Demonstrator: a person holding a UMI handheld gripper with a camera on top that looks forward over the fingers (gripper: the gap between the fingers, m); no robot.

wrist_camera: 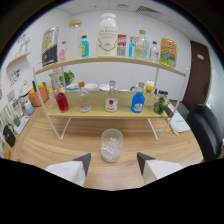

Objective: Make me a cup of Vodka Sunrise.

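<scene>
Nearest, gripper (113,161): two dark-tipped fingers (83,161) spread apart, holding nothing, hovering low over the front part of the wooden counter (45,147).

Just ahead, level with the gap between the fingertips: clear glass tumbler (111,145), upright on the counter, ice in its lower half, touching neither finger.

Behind the tumbler: white-framed two-tier shelf rack (59,129) standing along the back of the counter.

Lower tier, left to right: flask of red liquid (62,99); clear bottle (84,98); clear bottle with red-and-white label (111,97), directly behind the tumbler; blue bottle (138,99); small dark green item (159,105) at the right end. White bowls or cups, indistinct, sit behind this row.

Upper tier, left to right: dark can-like container (49,46); tall clear jar with pale lid (74,39); small teal bottle (85,47); large white jug (107,34); several smaller bottles, labels unreadable; yellow packet (168,52) at the right end.

Right of the counter: black chair (207,127). Far right, beyond it: dark door (198,70).
</scene>
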